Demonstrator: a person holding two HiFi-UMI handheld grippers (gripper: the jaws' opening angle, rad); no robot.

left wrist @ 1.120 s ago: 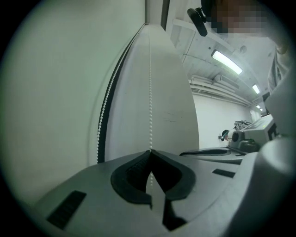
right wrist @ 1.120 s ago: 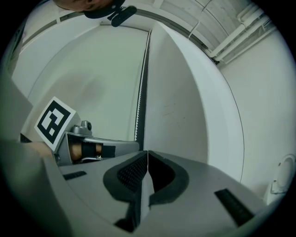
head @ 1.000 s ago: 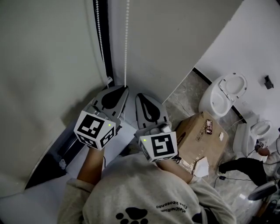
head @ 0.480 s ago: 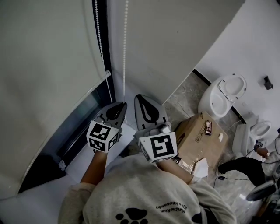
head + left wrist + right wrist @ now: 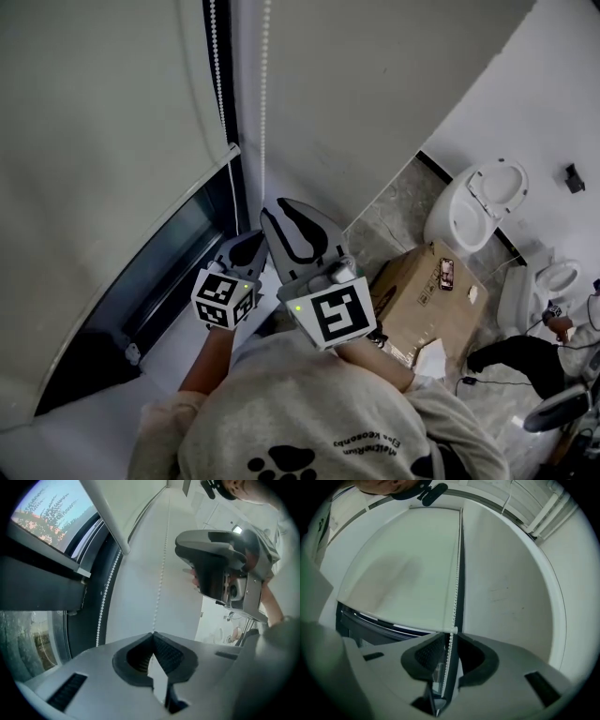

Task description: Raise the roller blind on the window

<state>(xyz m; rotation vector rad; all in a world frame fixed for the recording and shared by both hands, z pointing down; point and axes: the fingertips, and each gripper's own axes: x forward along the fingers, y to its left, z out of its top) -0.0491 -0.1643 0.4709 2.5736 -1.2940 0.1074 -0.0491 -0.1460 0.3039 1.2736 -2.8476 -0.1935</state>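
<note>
The bead chain (image 5: 263,94) hangs vertically beside the roller blind (image 5: 103,141). The left tool (image 5: 152,637) is clamped on it. The right tool (image 5: 449,641), higher up, is opening with chain between its jaws.

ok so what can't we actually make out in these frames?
Left gripper view: the bead chain below the shut jaws of the left tool, hidden by the tool body.
Right gripper view: the chain runs between the opening jaws of the right tool; its lower end is hidden by the body.
Head view: roller blind top, cut off by the upper edge.
Head view: item on the cardboard box, too small to identify.
</note>
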